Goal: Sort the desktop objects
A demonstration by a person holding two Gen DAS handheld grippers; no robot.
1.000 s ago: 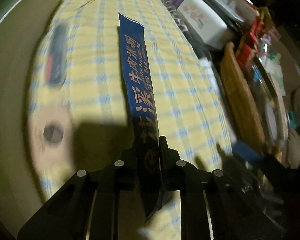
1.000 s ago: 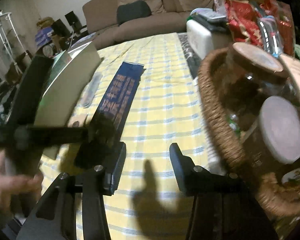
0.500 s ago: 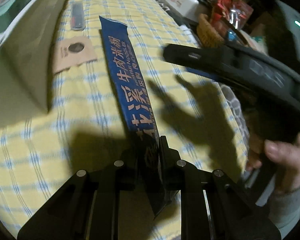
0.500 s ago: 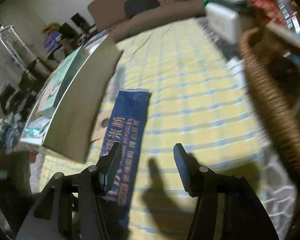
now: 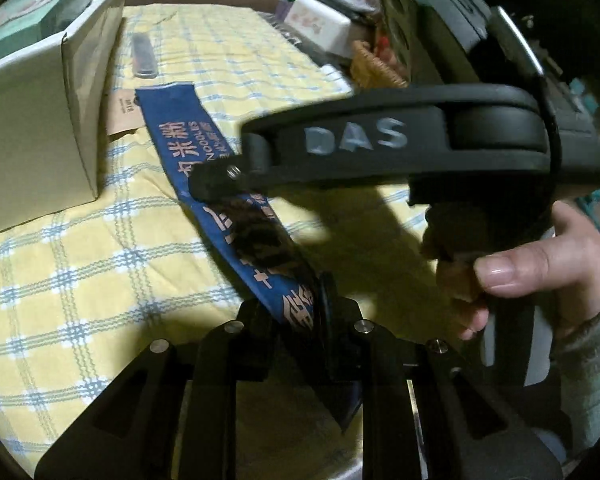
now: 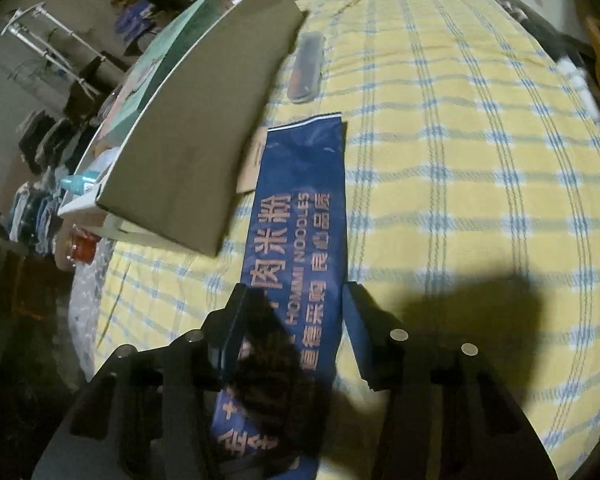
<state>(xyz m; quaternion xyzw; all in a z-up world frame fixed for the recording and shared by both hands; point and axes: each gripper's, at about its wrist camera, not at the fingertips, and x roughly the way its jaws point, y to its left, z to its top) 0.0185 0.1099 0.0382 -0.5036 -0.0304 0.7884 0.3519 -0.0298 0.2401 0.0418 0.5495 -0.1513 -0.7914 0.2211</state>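
Left hand-held gripper (image 5: 300,312) clamping blue noodle packet (image 6: 304,216), right hand-held gripper (image 6: 292,300) closing astride it

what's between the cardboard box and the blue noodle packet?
A small brown paper sachet lies flat on the checked tablecloth, its edge tucked under the blue noodle packet and beside the cardboard box. Both wrist views show it.

The blue noodle packet (image 6: 300,240) runs out of sight under the right tool (image 6: 290,312) and its shadow, so its near lettering cannot be read. A brown card (image 5: 122,114) is half covered by the packet and the cardboard box (image 5: 32,136), its print too small to read. The far clutter is blurred.
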